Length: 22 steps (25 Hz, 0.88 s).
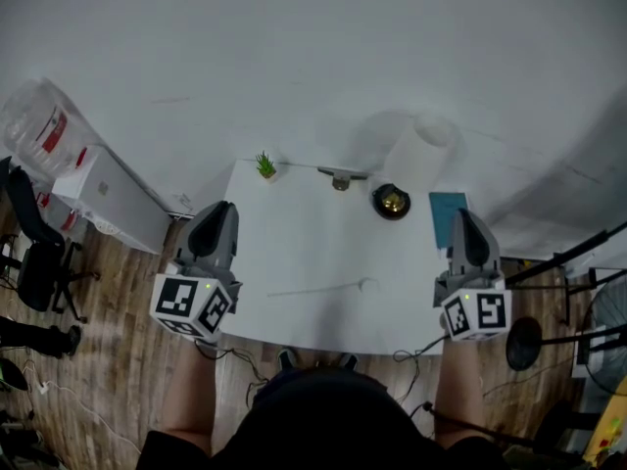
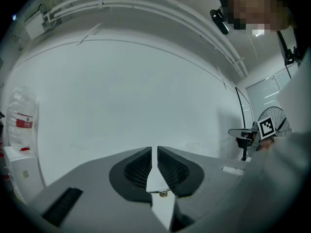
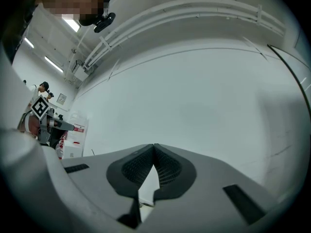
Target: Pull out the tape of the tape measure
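1. Head view: the tape measure (image 1: 391, 201), round and black with a gold middle, lies on the white table (image 1: 294, 243).
2. It sits ahead of both grippers and between them.
3. It is nearer to the right gripper (image 1: 462, 215), a little ahead of its tip and off to its left side, not touching it.
4. It is well apart from the left gripper (image 1: 221, 209), ahead and off to its right.
5. Left gripper view: the jaws stand a thin slit apart with nothing in the slit.
6. Right gripper view: the jaw tips press together and hold nothing.
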Each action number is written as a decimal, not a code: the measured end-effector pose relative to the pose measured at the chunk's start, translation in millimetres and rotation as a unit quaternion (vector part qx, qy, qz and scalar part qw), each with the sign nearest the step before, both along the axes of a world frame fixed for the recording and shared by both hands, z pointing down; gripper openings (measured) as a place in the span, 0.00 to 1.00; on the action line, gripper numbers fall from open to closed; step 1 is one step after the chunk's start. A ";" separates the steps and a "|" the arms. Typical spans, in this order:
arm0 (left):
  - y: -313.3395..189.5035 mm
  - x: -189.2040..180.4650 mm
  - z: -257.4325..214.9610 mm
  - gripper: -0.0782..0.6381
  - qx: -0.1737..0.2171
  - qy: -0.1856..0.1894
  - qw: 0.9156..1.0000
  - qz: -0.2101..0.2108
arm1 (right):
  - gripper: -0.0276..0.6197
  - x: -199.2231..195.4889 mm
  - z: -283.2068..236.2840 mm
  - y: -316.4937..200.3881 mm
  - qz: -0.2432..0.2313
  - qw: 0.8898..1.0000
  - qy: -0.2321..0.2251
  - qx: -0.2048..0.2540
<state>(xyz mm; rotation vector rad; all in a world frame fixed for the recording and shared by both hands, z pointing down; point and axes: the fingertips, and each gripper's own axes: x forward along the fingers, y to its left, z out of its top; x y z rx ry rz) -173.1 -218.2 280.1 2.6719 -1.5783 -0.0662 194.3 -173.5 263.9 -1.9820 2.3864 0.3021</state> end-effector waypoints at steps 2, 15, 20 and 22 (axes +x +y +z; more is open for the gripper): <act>-1.0 1.1 0.2 0.16 -0.001 -0.001 1.000 0.002 | 0.05 0.2 -0.7 0.1 0.000 1.000 0.000 -0.001; -0.7 6.5 9.7 0.16 -0.010 -0.003 1.000 0.009 | 0.05 -2.4 1.3 -0.6 -0.007 1.000 0.006 -0.003; 0.5 6.5 9.5 0.16 -0.013 -0.006 1.000 0.010 | 0.05 -3.4 2.2 -0.1 -0.007 1.000 0.007 -0.006; 1.1 7.2 9.4 0.16 -0.012 -0.006 1.000 0.010 | 0.05 -3.4 2.5 0.2 -0.008 1.000 0.007 -0.005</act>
